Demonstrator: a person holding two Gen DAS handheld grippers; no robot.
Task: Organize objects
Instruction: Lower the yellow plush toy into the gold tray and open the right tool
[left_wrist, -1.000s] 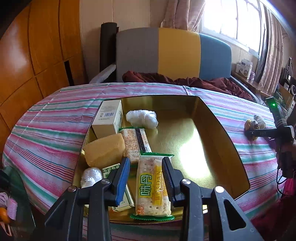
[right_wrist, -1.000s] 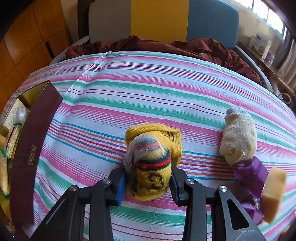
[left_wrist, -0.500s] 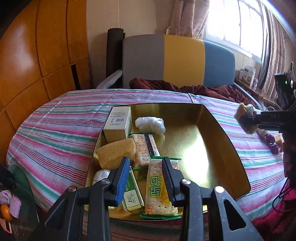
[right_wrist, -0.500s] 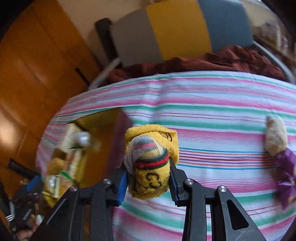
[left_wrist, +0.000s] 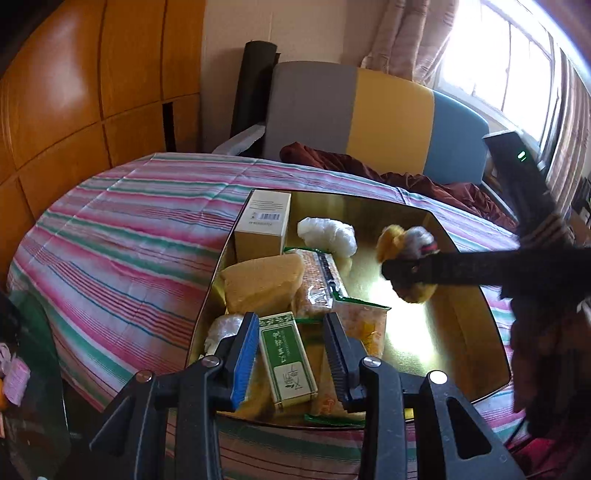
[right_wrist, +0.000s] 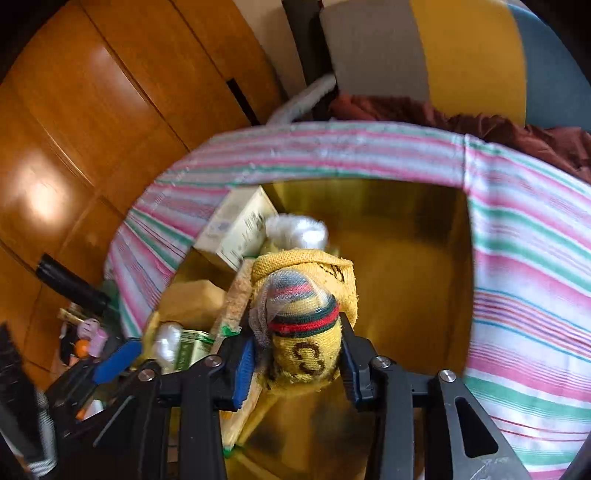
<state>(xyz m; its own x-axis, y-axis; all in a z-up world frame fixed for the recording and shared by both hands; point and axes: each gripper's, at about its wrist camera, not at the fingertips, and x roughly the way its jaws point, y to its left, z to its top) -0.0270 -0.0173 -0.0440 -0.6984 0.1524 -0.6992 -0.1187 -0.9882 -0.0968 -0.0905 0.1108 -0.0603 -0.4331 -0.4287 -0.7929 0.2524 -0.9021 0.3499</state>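
**Sock roll held over the gold box**

The counter is the biggest thing here. It wears a cloth with pink, green and white stripes. Past its far edge stands a chair in grey, yellow and blue, with a dark red cloth bunched up on its seat.

In the middle of the counter sits a big gold box with low walls. Its left side is full and its right side is bare, shiny gold.

Along the left wall of the box, from the far corner to the near edge, are a tan carton, a yellow sponge and a small clear bag. Beside them lie a white crumpled bag, a long pack of crackers, a second cracker pack and a little green box.

The right gripper has its fingers squeezed on a rolled yellow sock with a red and green band. The sock roll is up in the air, over the box — above the bare right part, close to the crackers.

The left gripper is at the near edge of the box. Its fingers are partly apart with nothing between them — the green box lies just below the gap.
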